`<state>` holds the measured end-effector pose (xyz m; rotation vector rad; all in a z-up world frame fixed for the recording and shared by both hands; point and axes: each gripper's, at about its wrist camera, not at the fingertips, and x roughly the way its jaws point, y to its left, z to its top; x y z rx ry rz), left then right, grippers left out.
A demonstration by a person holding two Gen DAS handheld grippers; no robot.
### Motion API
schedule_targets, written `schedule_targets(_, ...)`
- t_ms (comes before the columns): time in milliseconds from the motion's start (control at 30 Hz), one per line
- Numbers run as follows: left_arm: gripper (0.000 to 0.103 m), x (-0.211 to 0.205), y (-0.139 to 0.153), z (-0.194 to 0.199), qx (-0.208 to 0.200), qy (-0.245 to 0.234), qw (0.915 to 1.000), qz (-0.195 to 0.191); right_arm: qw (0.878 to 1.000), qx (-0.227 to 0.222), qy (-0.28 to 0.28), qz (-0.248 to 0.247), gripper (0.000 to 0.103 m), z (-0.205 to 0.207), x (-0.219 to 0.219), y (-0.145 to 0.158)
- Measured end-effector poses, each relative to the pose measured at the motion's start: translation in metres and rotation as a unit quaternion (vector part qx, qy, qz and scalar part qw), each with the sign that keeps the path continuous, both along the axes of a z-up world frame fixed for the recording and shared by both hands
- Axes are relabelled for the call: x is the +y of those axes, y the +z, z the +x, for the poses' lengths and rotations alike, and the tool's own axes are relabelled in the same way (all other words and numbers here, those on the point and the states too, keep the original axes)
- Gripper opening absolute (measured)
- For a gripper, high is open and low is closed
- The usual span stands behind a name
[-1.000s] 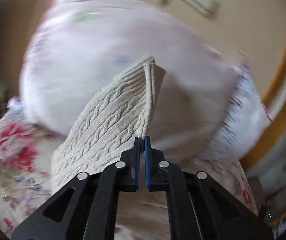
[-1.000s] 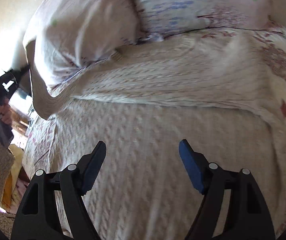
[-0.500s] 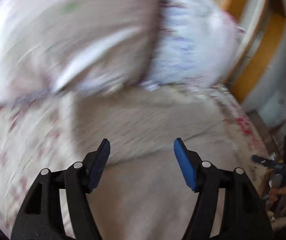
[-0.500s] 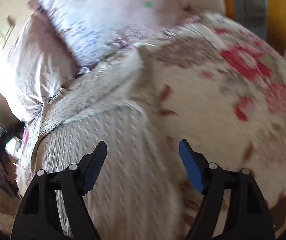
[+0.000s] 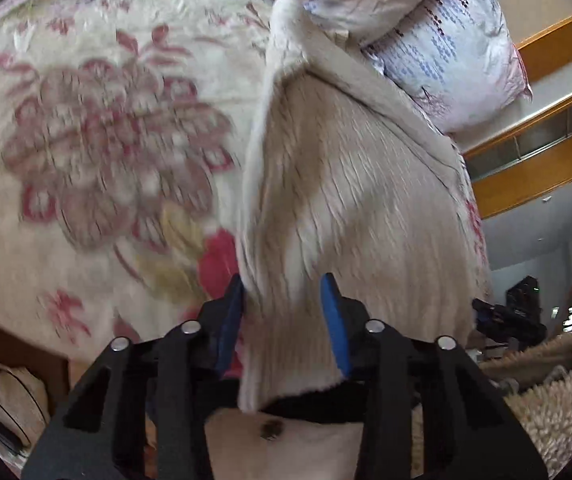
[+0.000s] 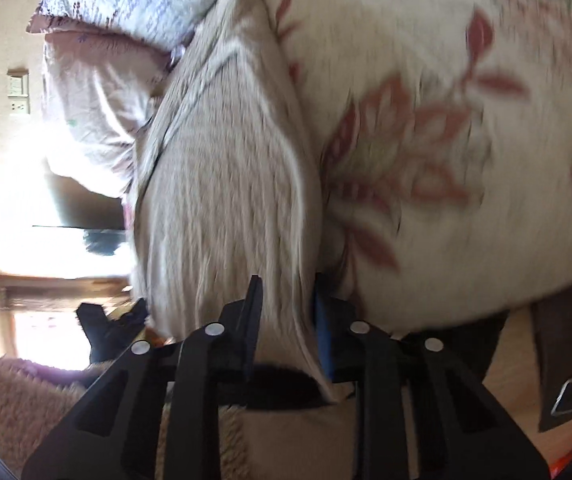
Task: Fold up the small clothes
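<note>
A cream cable-knit sweater (image 5: 350, 208) lies on the floral bedspread (image 5: 98, 152), stretching from the bed's near edge toward the pillows. My left gripper (image 5: 284, 304) straddles the sweater's near left hem corner; its jaws are partly open with the knit between them. In the right wrist view the sweater (image 6: 222, 200) shows as well. My right gripper (image 6: 286, 312) has its jaws close together around the sweater's near right hem edge, with the fabric between the pads. The view is blurred, so the grip is unclear.
Two pillows (image 5: 438, 28) lie at the head of the bed behind the sweater, also in the right wrist view (image 6: 106, 40). A wooden bed frame (image 5: 534, 160) runs along the right. The bedspread (image 6: 446, 120) hangs over the near edge. The other gripper (image 5: 514, 316) shows at far right.
My left gripper let go of the sweater sleeve, opened, and dropped to the near hem. My right gripper swung down to the hem too, and its jaws narrowed around the fabric.
</note>
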<state>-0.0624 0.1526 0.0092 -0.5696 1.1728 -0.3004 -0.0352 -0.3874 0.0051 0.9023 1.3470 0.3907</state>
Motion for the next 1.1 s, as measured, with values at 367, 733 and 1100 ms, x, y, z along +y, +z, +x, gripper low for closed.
schedule_targets(367, 0.006, 0.003, 0.044, 0.077, -0.076, -0.025, 0.9910, -0.107, 0.986, -0.134, -0.030, 0.092, 0.008, 0.078, 0.011, 0.048)
schedule_targets(733, 0.067, 0.036, 0.063, 0.247, -0.120, 0.115, 0.9854, -0.038, 0.968, -0.188, -0.165, 0.033, 0.078, 0.229, -0.006, 0.073)
schedule_targets(1100, 0.056, 0.011, 0.000, 0.250, -0.051, 0.066, 0.9945, -0.063, 0.974, -0.150, -0.172, -0.013, 0.080, 0.198, -0.035, 0.046)
